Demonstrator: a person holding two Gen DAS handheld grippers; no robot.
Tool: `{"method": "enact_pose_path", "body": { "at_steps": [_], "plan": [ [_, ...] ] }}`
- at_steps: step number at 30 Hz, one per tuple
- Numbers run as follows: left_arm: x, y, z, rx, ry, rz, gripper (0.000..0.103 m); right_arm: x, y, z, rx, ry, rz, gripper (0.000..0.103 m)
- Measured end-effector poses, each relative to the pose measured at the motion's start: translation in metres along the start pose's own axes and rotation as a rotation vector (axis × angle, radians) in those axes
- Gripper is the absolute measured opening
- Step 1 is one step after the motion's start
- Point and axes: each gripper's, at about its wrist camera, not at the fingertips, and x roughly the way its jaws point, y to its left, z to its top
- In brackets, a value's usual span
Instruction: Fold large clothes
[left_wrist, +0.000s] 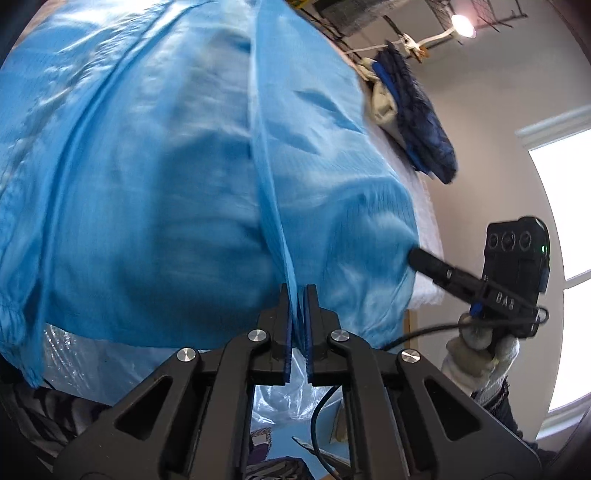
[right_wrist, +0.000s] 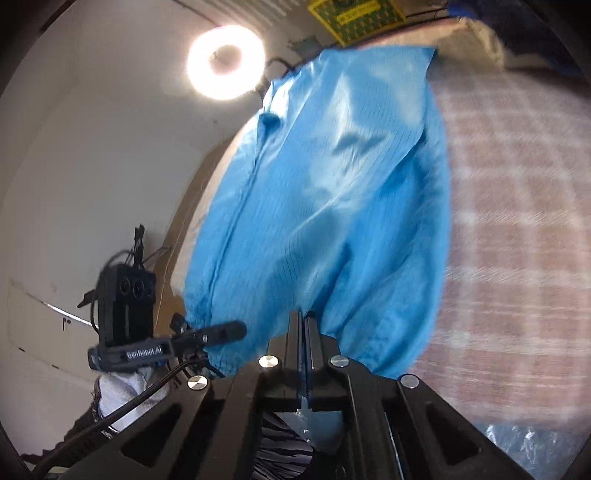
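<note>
- Jaws of the left gripper (left_wrist: 299, 291) are pinching a seamed fold at the near hem of the blue garment (left_wrist: 166, 166), pressed together with the cloth sandwiched between the pads.
- Jaws of the right gripper (right_wrist: 303, 317) are likewise clamping the near edge of the same garment, closed tight on a thin pleat of fabric, just right of the left gripper's hold.
- Both grips are sitting along the same near hem, most likely so the edge can be carried over as one straight line for a fold.
- Each gripper is being held by a gloved hand (left_wrist: 480, 350), angled down toward the cloth, which is keeping the fingers low against the hem.
- Clear plastic sheeting (left_wrist: 74, 354) is showing just under the near edge, where the garment is overhanging it.
- Blue garment is lying spread on the checked surface (right_wrist: 509, 221), stretching away from the grippers toward the far side, its long central seam (right_wrist: 236, 221) running near to far.
- Bare checked cloth is lying to the right of it, leaving room for the fold.
- Dark blue clothing (left_wrist: 421, 122) is lying piled at the far right, apart from the garment in hand.
- Ring lamp (right_wrist: 225, 61) is glowing on the far wall.
</note>
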Motion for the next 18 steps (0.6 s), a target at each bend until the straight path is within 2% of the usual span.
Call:
{"method": "enact_pose_path", "body": {
  "at_steps": [4,7,8,11,13,14,15,17,18],
  "plan": [
    [0.012,-0.013,-0.008,0.055,0.015,0.030,0.003,-0.018,-0.010,-0.001,0.009,-0.027,-0.042,0.000],
    [0.023,-0.009,-0.015,0.072,0.035,0.083,0.002,-0.008,-0.025,-0.013,0.079,-0.004,0.023,0.000],
    [0.024,-0.005,-0.016,0.067,0.036,0.098,0.002,-0.003,-0.024,-0.015,0.073,0.006,0.017,0.000],
    [0.018,-0.002,-0.016,0.072,0.019,0.111,0.002,0.014,-0.015,-0.021,-0.001,0.044,-0.076,0.000],
    [0.014,-0.008,-0.017,0.111,0.004,0.134,0.002,0.014,-0.012,-0.017,-0.014,0.043,-0.085,0.006],
    [0.011,-0.010,-0.017,0.124,-0.002,0.137,0.002,0.012,-0.011,-0.014,-0.018,0.035,-0.081,0.018],
    [0.009,-0.010,-0.017,0.126,-0.006,0.128,0.002,0.009,-0.011,-0.008,-0.020,0.024,-0.066,0.041],
    [0.006,-0.012,-0.016,0.127,-0.016,0.119,0.002,0.000,-0.012,0.002,-0.005,-0.017,-0.004,0.053],
    [0.005,-0.011,-0.017,0.128,-0.019,0.115,0.002,0.000,-0.014,0.008,0.005,-0.026,0.005,0.052]
  ]
}}
